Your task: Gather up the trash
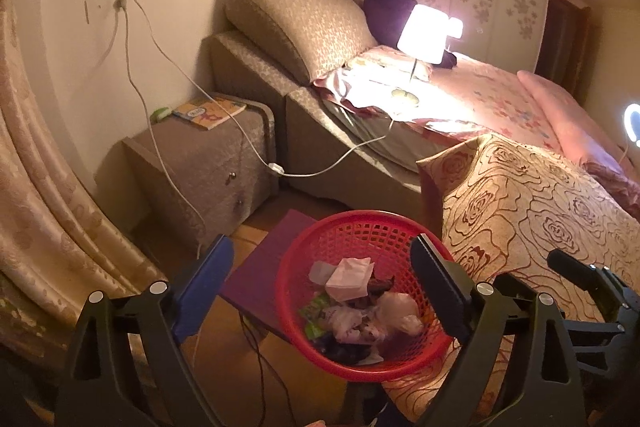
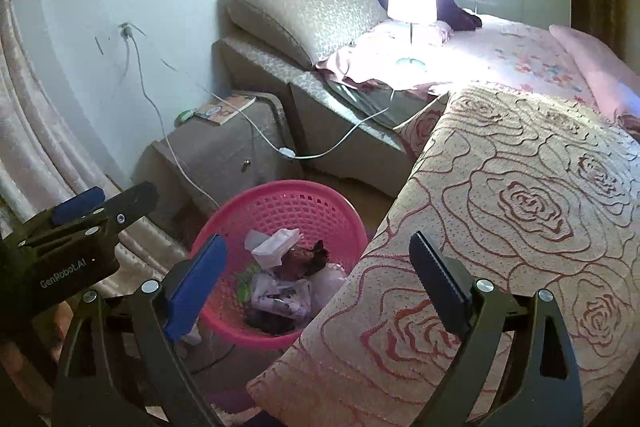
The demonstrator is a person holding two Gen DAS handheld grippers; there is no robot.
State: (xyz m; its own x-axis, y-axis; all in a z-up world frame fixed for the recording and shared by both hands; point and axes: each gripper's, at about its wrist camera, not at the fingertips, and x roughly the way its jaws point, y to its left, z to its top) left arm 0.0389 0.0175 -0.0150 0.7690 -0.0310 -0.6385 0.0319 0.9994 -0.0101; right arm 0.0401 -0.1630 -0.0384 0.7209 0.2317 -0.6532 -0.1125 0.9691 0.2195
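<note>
Trash [image 1: 356,303] lies heaped in the red basket [image 1: 304,247] on the floor, just beside the rose-patterned bedspread [image 2: 520,195]. We hold both claws wide apart and empty above it: left gripper [image 1: 320,291] over the basket, right gripper [image 2: 316,279] at the bed's edge. To finish well, we judge, we should lift clear without snagging the rim or the white cord [image 1: 320,171]

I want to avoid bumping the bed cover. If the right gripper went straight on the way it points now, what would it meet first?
Probably the rose-patterned cover. The open, empty right gripper points at the cover's edge, right beside the red basket of trash. Depth is unclear, so it could clip the basket's rim instead.
</note>
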